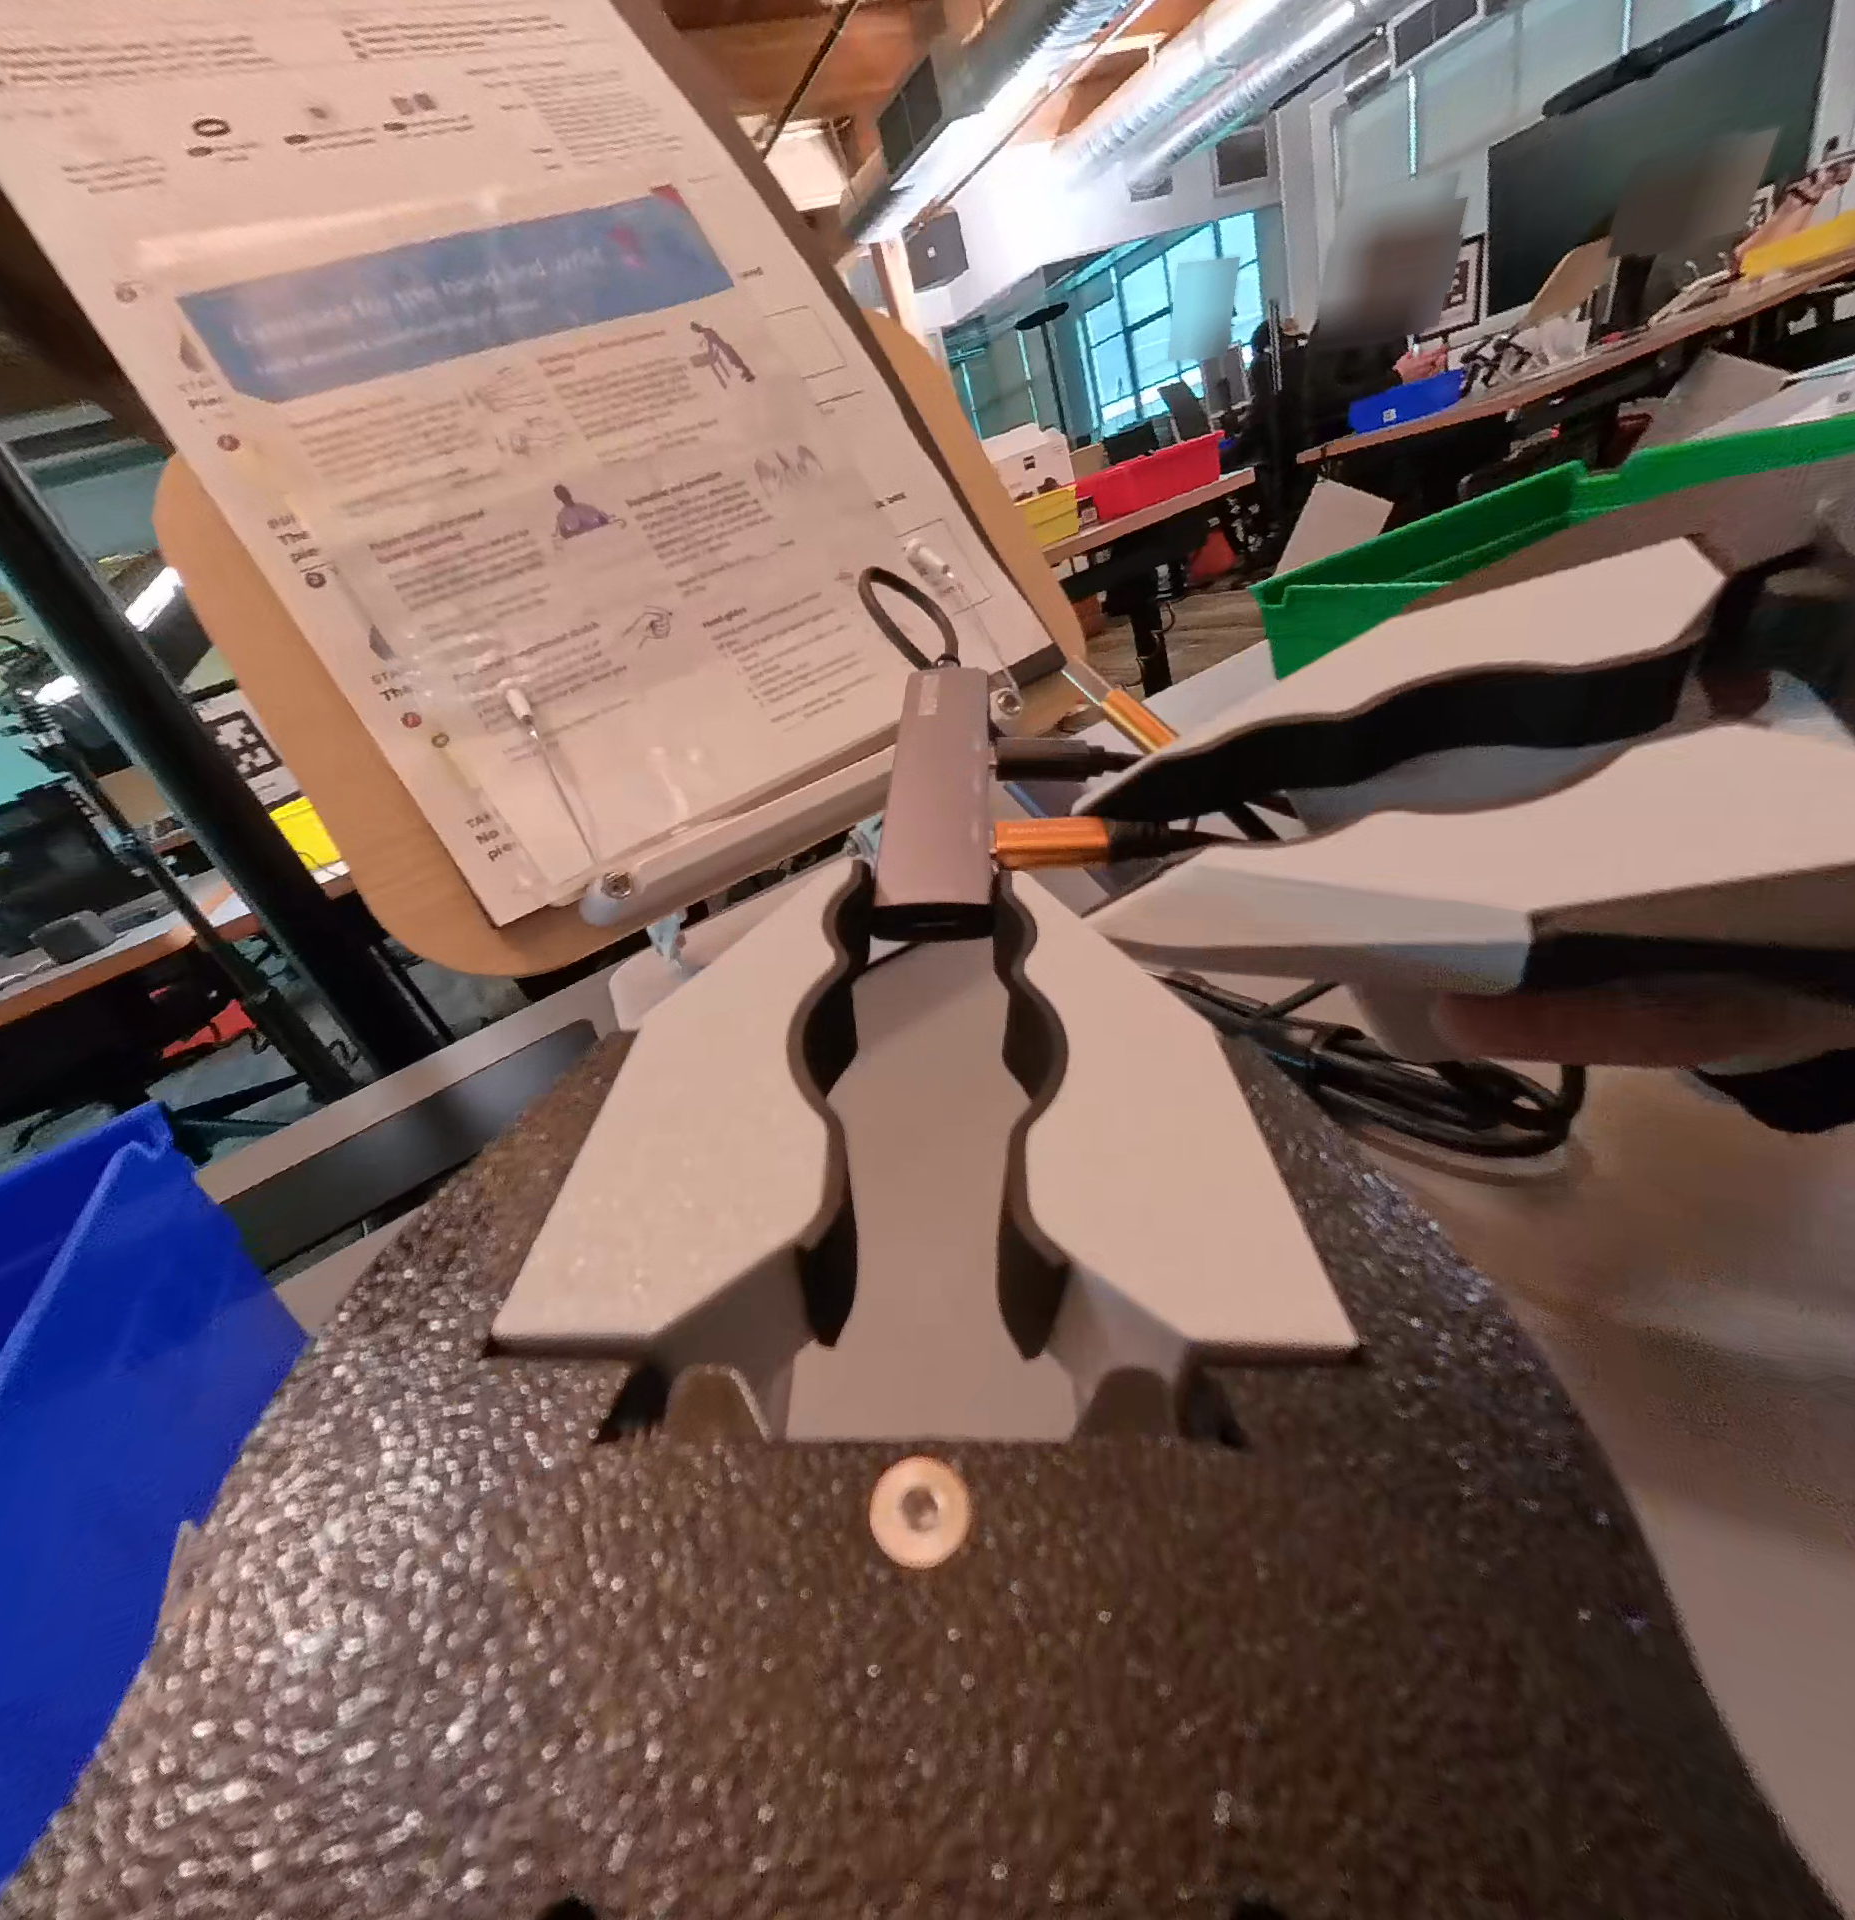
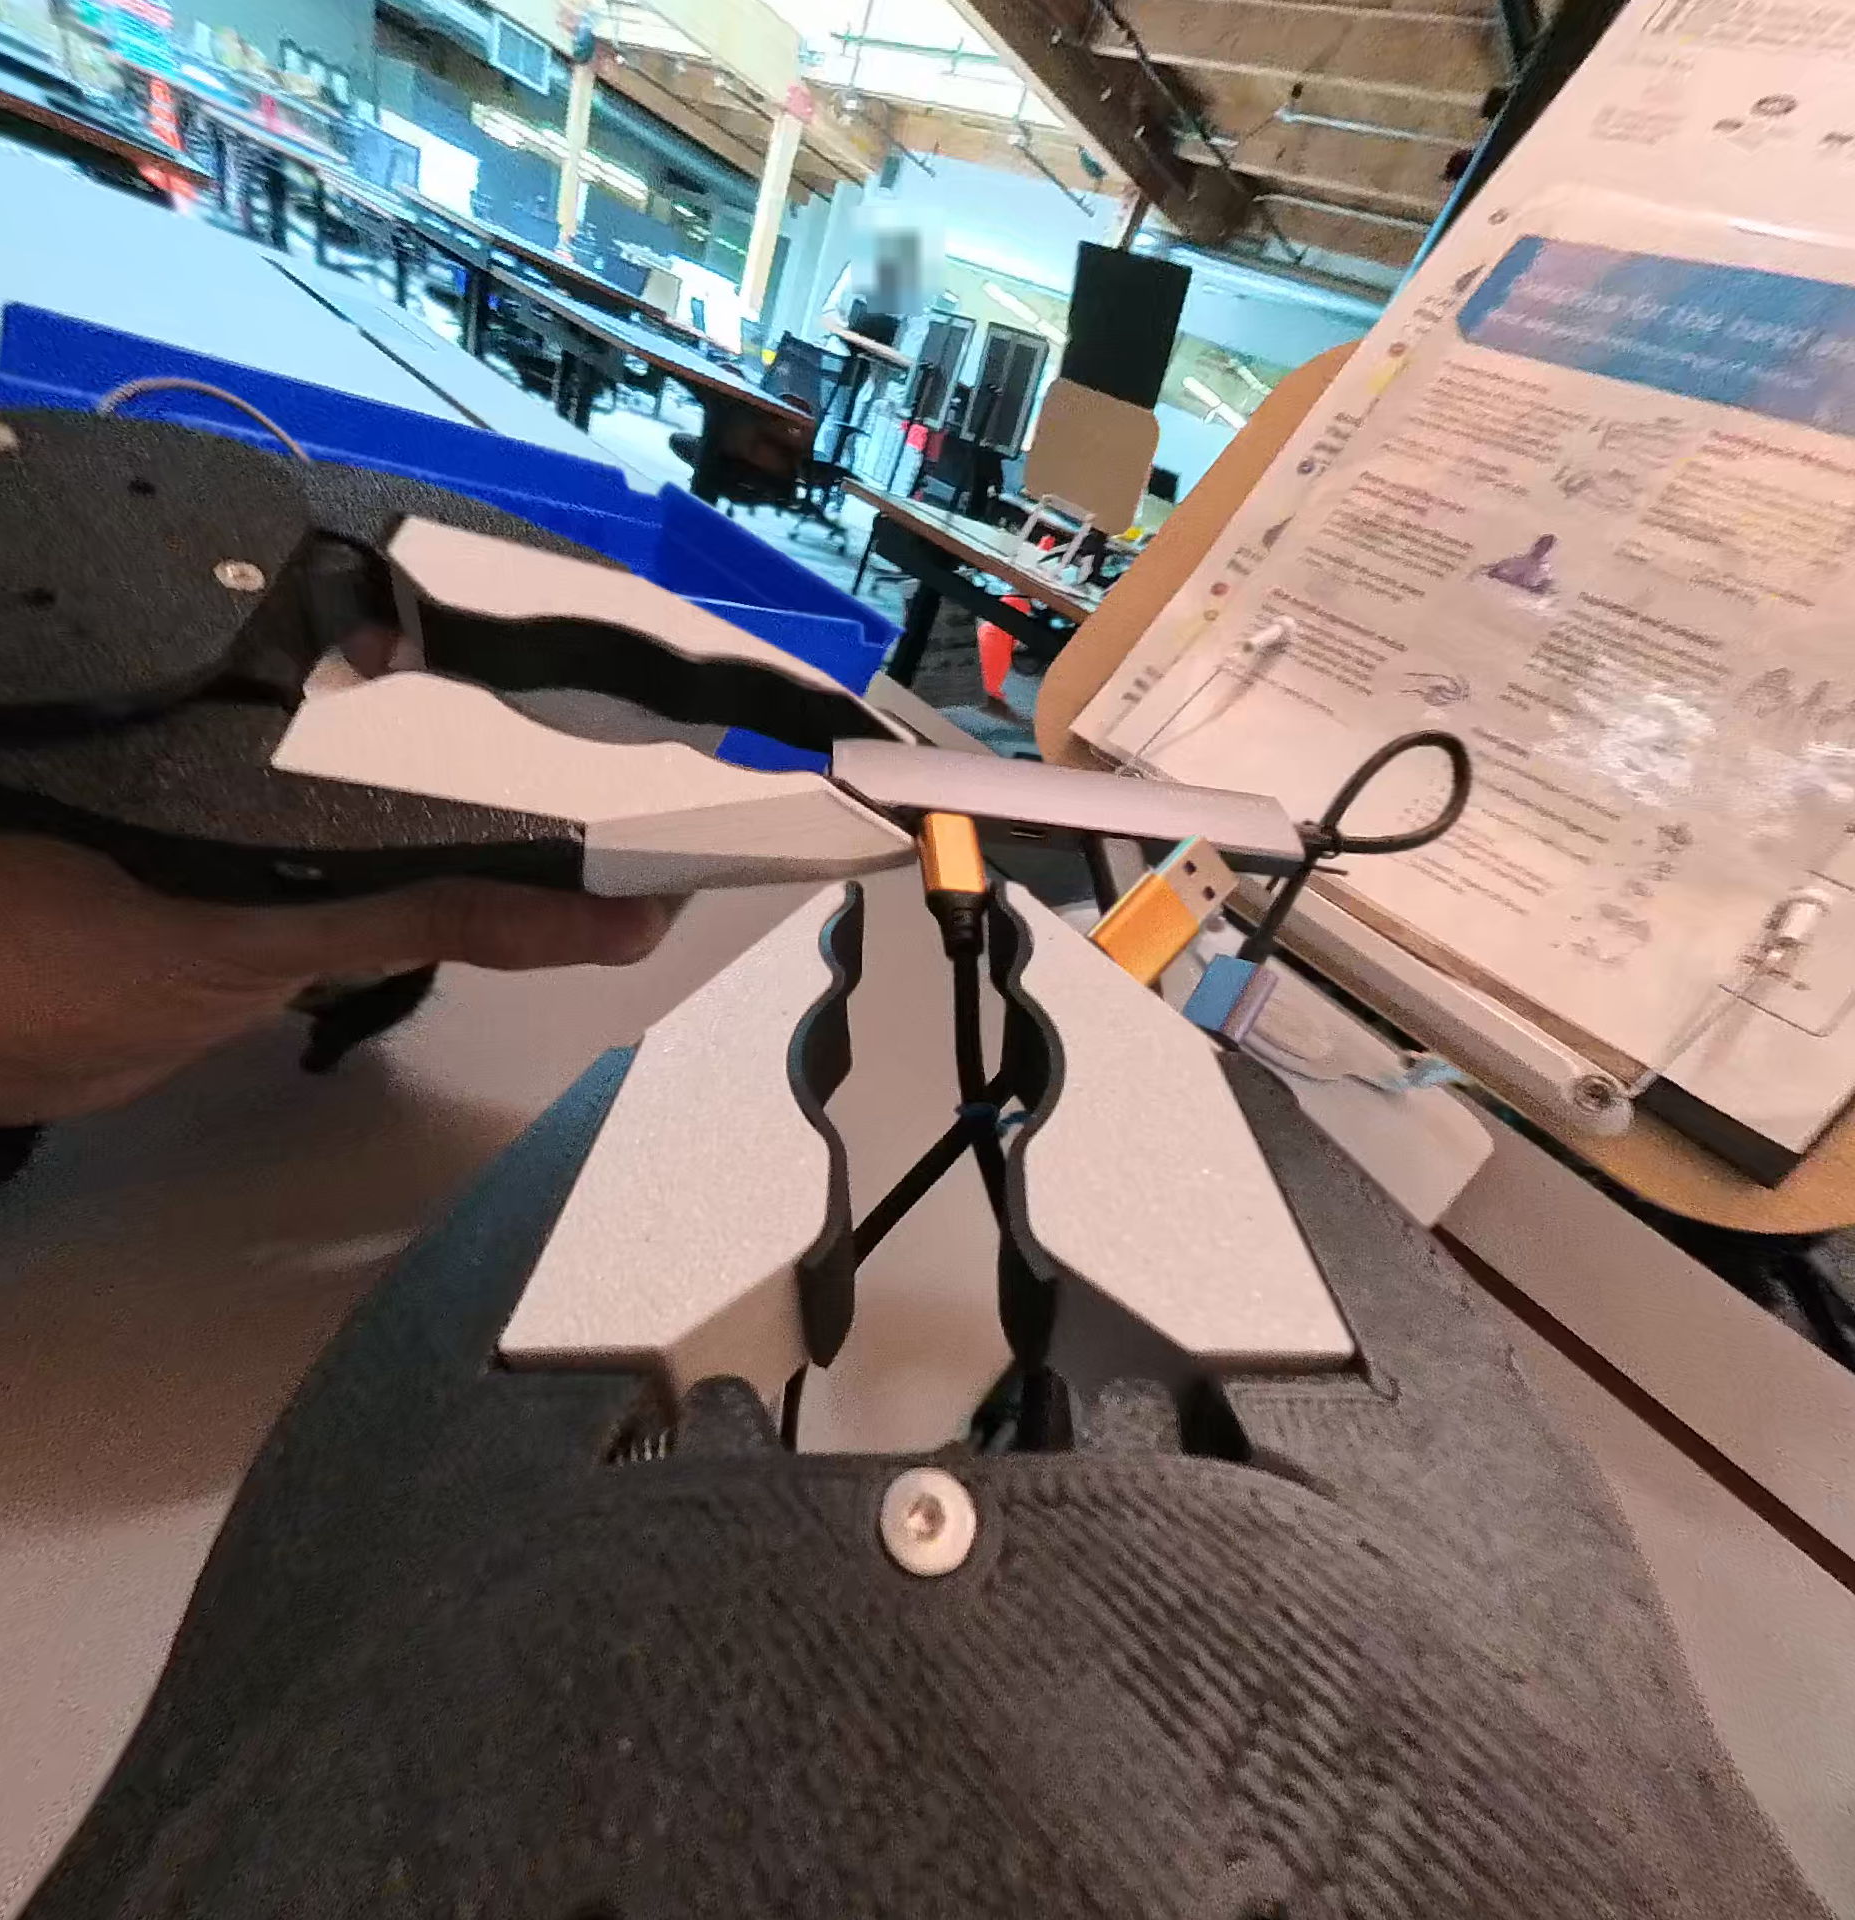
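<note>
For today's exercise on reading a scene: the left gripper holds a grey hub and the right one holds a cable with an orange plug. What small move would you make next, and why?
Probably a short, straight push of the right gripper toward the hub. The orange plug already sits at the hub's side, while the left gripper clamps the hub's near end and can brace it.

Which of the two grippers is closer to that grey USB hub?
Left. The left gripper is clamped on the near end of the grey USB hub. The right gripper sits just off its side, closed around the orange plug in the hub.
</note>
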`<action>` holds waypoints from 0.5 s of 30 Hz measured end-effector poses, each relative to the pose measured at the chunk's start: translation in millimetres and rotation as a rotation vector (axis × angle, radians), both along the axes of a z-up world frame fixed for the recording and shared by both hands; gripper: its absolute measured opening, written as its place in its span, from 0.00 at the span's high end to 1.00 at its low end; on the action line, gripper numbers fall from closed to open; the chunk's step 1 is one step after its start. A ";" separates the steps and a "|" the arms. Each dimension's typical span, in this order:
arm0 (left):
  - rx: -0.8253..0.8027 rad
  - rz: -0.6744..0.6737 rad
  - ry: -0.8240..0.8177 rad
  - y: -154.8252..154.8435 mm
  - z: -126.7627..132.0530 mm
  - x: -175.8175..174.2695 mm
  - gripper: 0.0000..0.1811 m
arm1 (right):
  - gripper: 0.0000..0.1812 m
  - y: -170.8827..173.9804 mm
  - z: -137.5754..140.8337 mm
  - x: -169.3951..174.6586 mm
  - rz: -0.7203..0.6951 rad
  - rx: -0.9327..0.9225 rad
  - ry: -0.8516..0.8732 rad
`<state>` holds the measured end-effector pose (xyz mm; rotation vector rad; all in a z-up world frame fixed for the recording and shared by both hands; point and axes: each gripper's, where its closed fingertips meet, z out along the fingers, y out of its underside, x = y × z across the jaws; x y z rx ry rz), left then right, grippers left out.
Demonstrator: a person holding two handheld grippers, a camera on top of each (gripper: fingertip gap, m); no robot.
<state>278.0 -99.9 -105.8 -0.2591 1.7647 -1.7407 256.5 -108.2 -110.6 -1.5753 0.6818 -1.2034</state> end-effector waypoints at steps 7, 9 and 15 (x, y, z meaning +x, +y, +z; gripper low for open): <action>-0.002 -0.033 0.005 -6.7 0.2 -12.2 0.88 | 0.87 -11.8 1.9 -3.1 -0.043 0.101 -0.003; -0.020 -0.043 0.036 -6.3 -2.0 -11.4 0.88 | 0.90 -10.1 2.1 -3.6 -0.015 0.147 0.008; -0.037 -0.057 0.054 -8.9 -1.6 -11.5 0.88 | 0.94 -9.8 3.2 -4.9 0.002 0.191 -0.001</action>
